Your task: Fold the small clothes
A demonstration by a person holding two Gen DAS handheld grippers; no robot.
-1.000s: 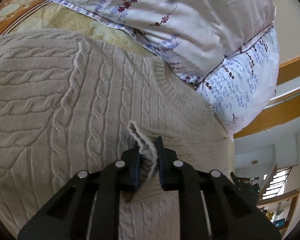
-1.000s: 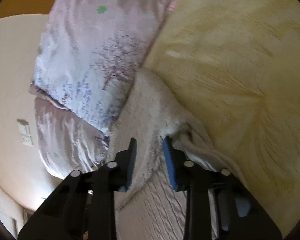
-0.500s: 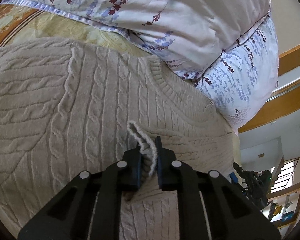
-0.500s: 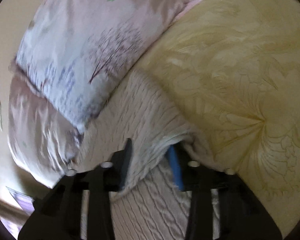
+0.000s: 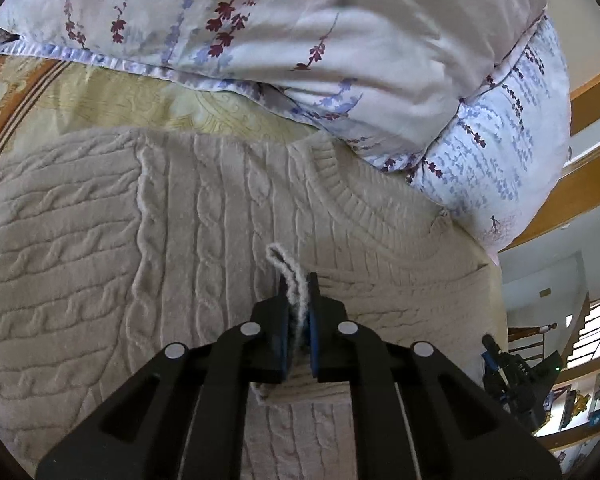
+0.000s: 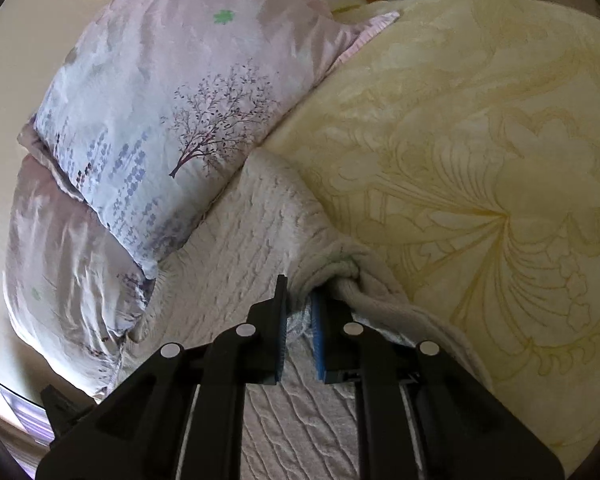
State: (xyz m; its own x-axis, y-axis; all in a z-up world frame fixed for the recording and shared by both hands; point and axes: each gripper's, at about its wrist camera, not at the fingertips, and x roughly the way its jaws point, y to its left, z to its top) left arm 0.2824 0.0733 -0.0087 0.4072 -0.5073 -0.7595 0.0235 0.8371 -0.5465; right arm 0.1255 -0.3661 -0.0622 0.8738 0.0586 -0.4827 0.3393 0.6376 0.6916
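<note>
Sweater, cream cable-knit, lies flat on a yellow bedspread, neckline toward the floral pillows at the head of the bed.

Left view: knit fills the lower frame, ribbed collar ahead and right of the tool. Left gripper pointed down at the cloth, jaws nearly together on a raised pinch of knit. A narrow pleat stands up between the blue pads and loops out above them. Grip looks firm; body of the garment spreads away left and forward from it.

Right view: sweater runs up and left toward a tree-print pillow, bedspread wide open to the right. Right gripper has bunched edge cloth between its pads, jaws closing to almost nothing. Knit puckers and rolls at the fingertips; a lower layer lies flat beneath. Exactly which edge this is, sleeve or side seam, I cannot tell.

Judgement: both tools hold the garment, so the fold is set to begin, not yet made. The relation that matters: the garment's long axis runs from the collar at the pillows back toward the tools, and free bedspread lies off to the right tool's right. Neither hand is plainly nearer the collar. Pillows crowd the collar end, so a lift toward them risks snagging. Loose knit may stretch or slip under a thin pinch.
</note>
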